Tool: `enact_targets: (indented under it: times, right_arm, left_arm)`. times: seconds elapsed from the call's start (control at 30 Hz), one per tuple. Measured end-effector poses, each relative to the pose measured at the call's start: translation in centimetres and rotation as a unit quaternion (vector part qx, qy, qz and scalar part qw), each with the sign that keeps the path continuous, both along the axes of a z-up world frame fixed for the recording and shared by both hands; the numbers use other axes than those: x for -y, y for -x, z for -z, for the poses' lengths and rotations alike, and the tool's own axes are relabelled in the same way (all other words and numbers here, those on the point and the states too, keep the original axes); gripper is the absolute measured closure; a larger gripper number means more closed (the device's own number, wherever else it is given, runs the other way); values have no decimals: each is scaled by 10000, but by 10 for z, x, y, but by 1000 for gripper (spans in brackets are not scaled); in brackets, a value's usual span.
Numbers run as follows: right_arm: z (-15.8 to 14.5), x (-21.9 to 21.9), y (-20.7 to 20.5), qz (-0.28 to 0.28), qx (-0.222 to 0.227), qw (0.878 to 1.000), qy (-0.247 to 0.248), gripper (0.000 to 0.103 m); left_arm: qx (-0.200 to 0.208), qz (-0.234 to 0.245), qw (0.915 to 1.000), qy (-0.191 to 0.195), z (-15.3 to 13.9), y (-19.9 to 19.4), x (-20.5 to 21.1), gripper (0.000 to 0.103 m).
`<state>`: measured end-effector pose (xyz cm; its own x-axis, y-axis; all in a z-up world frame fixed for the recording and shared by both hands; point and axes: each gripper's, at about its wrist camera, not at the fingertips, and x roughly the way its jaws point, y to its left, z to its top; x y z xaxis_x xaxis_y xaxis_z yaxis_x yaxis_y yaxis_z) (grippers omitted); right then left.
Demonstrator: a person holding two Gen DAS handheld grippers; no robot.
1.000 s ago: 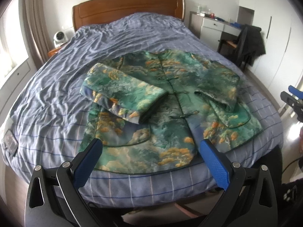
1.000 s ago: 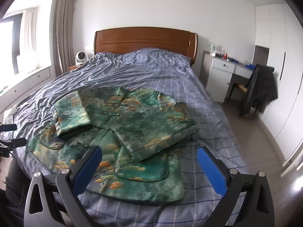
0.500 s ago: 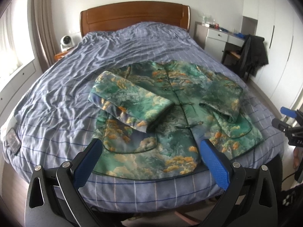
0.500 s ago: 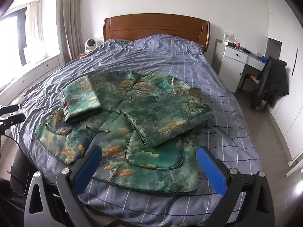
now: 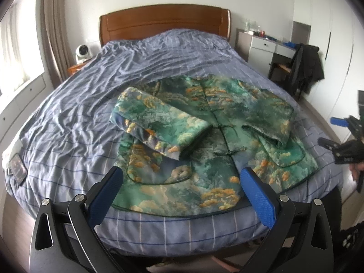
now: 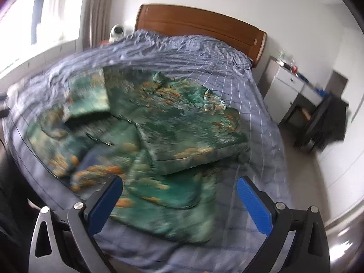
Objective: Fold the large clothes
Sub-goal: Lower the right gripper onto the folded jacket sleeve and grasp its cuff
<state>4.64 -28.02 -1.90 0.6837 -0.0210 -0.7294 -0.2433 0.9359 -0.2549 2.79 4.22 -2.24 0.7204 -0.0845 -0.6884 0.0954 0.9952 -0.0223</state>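
A dark phone [image 5: 17,168] lies at the left edge of a bed covered in a blue checked quilt [image 5: 75,122]. A green jacket printed with orange clouds [image 5: 211,134] lies flat mid-bed, front up, both sleeves folded inward. The left gripper [image 5: 180,183] hovers above the near hem, jaws wide apart, empty. The right gripper [image 6: 179,192], in its own blurred view, is likewise spread and empty.

Bed [image 5: 68,122] under a wrinkled blue checked cover, wooden headboard [image 5: 163,22], green patterned jacket [image 5: 218,141] spread flat near the foot with both sleeves folded in, phone [image 5: 17,168] at the left edge
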Motion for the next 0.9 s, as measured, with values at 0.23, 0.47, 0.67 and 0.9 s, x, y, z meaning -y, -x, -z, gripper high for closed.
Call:
enact_targets:
  times: [0.23,0.47,0.67,0.9]
  right_arm:
    - [49,-15,-55,-669,-408,9967,188,1]
    - [123,-53,-113,-1165,-788,9889,489,1]
    - [112,-27,-133,-636,-1148,9903,-451,74]
    - [38,9,-111,33,-133,9987,-492,91]
  left_arm:
    - [-46,-62,10000,-8,-3,1,2,1]
    - [29,-249,9997,-83,-9,11,-8,1]
    - [-111,-481,9988,26,2,11,-26,1]
    - [-129,-439,9989,119,4,6,-23,1]
